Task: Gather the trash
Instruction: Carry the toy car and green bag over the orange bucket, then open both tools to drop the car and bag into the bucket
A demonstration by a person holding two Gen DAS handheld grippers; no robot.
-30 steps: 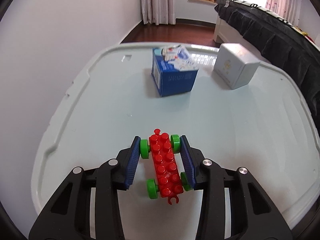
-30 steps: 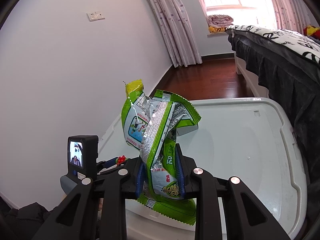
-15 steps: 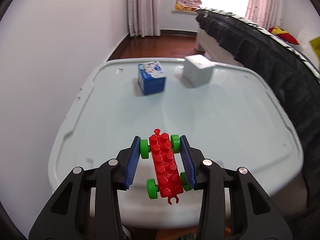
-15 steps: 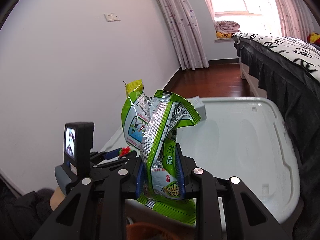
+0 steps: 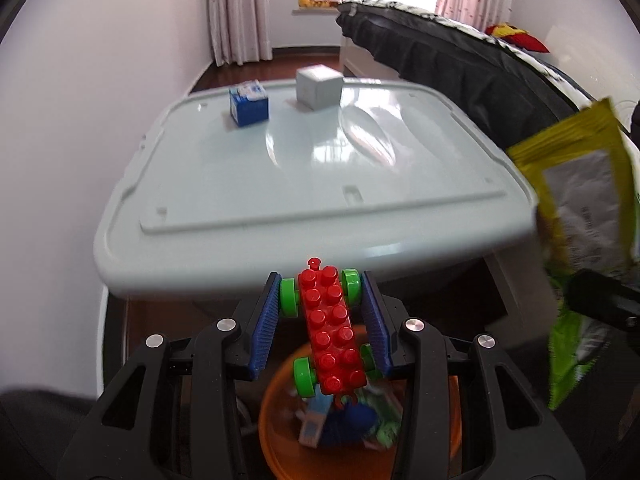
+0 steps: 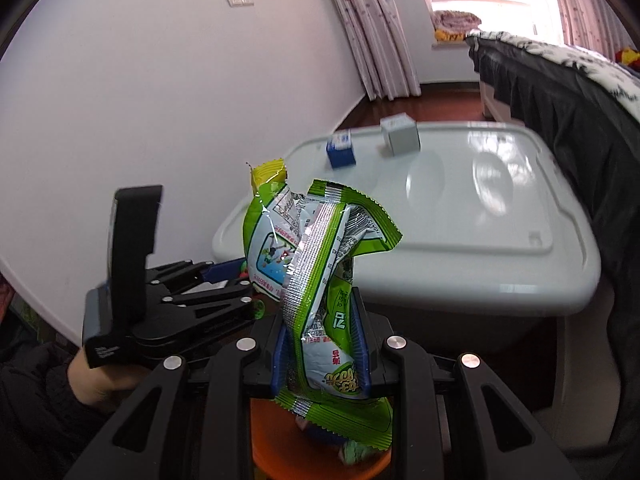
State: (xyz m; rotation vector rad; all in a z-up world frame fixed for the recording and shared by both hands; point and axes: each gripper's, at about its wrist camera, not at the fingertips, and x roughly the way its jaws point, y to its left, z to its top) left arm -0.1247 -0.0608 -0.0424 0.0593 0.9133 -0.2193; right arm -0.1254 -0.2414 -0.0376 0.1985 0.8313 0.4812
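Above an orange bin [image 5: 276, 436], claws pinch studded toy [image 5: 331, 330] and crinkly wrapper [image 6: 320, 280]

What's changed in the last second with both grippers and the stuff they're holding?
Both grippers pulled back off the white bin lid and now hang over the orange bucket below its front edge. The left gripper still clamps the red toy car, the right gripper the green snack wrapper. The two boxes haven't moved.

Both grippers are clamped shut on something: the left gripper [image 5: 323, 322] between its blue pads, the right gripper [image 6: 322, 348] likewise, apparently angled downward.
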